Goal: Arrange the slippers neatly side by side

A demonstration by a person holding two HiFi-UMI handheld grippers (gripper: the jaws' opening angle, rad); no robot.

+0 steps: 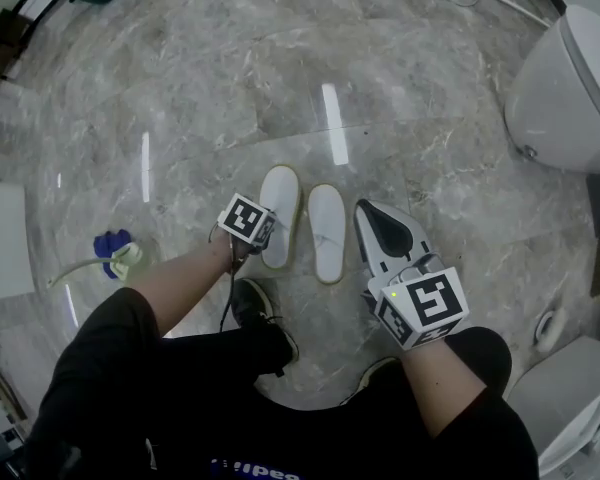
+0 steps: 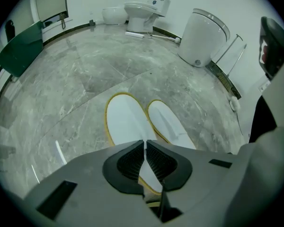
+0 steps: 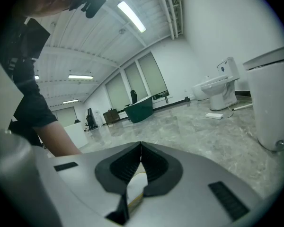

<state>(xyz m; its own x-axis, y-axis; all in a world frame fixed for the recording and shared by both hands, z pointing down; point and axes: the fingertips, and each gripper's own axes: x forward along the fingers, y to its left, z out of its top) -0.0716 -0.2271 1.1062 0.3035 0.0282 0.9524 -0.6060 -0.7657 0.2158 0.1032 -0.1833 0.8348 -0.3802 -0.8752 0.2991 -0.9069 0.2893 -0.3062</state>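
Two white slippers with yellow edging lie side by side on the marble floor, toes pointing away from me: the left slipper (image 1: 279,208) (image 2: 125,122) and the right slipper (image 1: 327,230) (image 2: 169,123). My left gripper (image 1: 264,236) (image 2: 145,143) points steeply down over the heel of the left slipper, with its jaws shut and nothing between them. My right gripper (image 1: 366,211) (image 3: 141,145) hovers just right of the right slipper, aimed nearly level, its jaw tips together and empty. A sliver of slipper (image 3: 134,187) shows below its jaws.
A white toilet (image 1: 570,88) (image 2: 203,32) stands at the right, and another toilet (image 2: 142,11) at the far wall. A blue and yellow object with a hose (image 1: 115,253) lies at the left beside a white box (image 1: 0,238). My black shoe (image 1: 255,308) is behind the slippers.
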